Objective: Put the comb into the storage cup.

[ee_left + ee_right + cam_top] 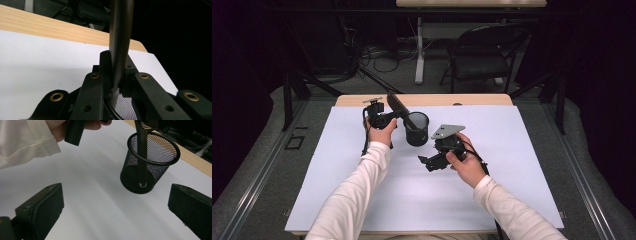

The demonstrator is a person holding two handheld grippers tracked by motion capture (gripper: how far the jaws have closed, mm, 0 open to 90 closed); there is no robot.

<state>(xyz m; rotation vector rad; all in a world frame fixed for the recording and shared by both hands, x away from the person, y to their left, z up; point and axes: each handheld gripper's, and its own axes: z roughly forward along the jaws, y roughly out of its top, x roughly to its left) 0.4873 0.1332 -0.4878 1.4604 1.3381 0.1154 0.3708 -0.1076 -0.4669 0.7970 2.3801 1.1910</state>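
Note:
My left gripper (398, 115) (116, 62) is shut on a long dark slotted utensil (397, 104) (120, 30) (142, 152). The utensil leans up and left, and its handle end reaches down to the bottom of a black mesh cup (417, 131) (131, 176) (125, 107). The cup stands upright on the white sheet (492, 150), just right of my left hand. My right gripper (428, 162) (116, 197) is open with nothing between its fingers. It hovers a little in front of the cup and to its right, pointing toward it.
The wooden table edge (482, 99) runs behind the white sheet. Beyond it stand a black folding chair (484, 52) and a white table leg (419, 50), with cables on the floor. My sleeved left forearm (22, 142) lies to the cup's left.

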